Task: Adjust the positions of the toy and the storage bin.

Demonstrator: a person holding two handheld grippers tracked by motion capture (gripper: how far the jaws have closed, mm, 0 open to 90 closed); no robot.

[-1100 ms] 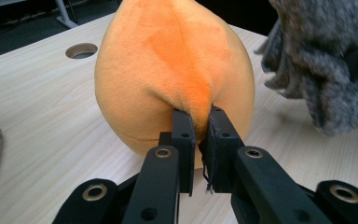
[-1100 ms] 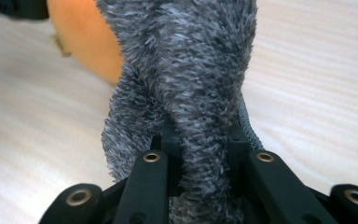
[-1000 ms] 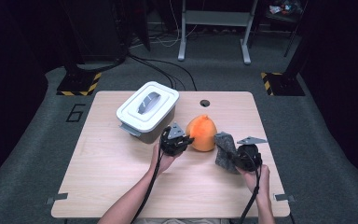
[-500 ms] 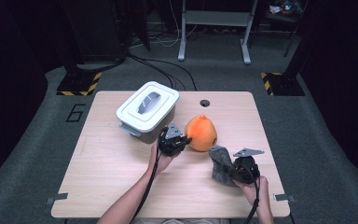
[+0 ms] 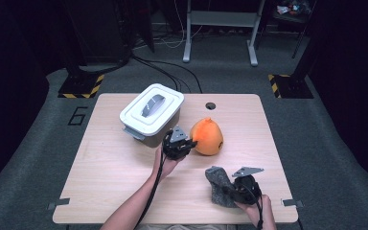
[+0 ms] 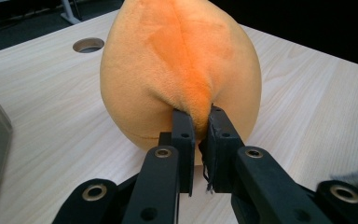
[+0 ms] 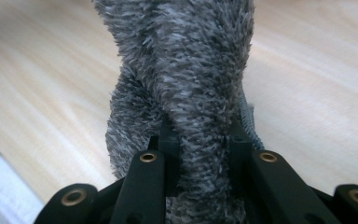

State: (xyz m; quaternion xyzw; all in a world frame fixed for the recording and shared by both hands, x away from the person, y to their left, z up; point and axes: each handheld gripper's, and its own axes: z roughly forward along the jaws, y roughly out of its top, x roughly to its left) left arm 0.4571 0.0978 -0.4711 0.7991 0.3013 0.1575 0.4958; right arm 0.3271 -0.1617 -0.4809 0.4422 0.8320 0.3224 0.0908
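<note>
1. Both soft things are in hand: the left gripper [image 5: 186, 143] pinches a fold of the orange plush toy [image 5: 207, 136] at mid-frame, and the right gripper [image 5: 230, 189] clamps the grey furry cloth [image 5: 219, 186] at lower right.
2. The white lidded box [image 5: 152, 113], upper left of centre, is closed; nothing looks stowed yet.
3. Compared with a second ago, the cloth and right gripper sit lower in the frame, farther from the toy; the left gripper is unchanged.

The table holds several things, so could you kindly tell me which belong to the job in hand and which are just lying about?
In use:
- orange plush toy, pinched by the left hand-held gripper
- grey fuzzy cloth, clamped in the right hand-held gripper

Lying about:
- white lidded box, beside the plush toy
- round hole in the table
</note>
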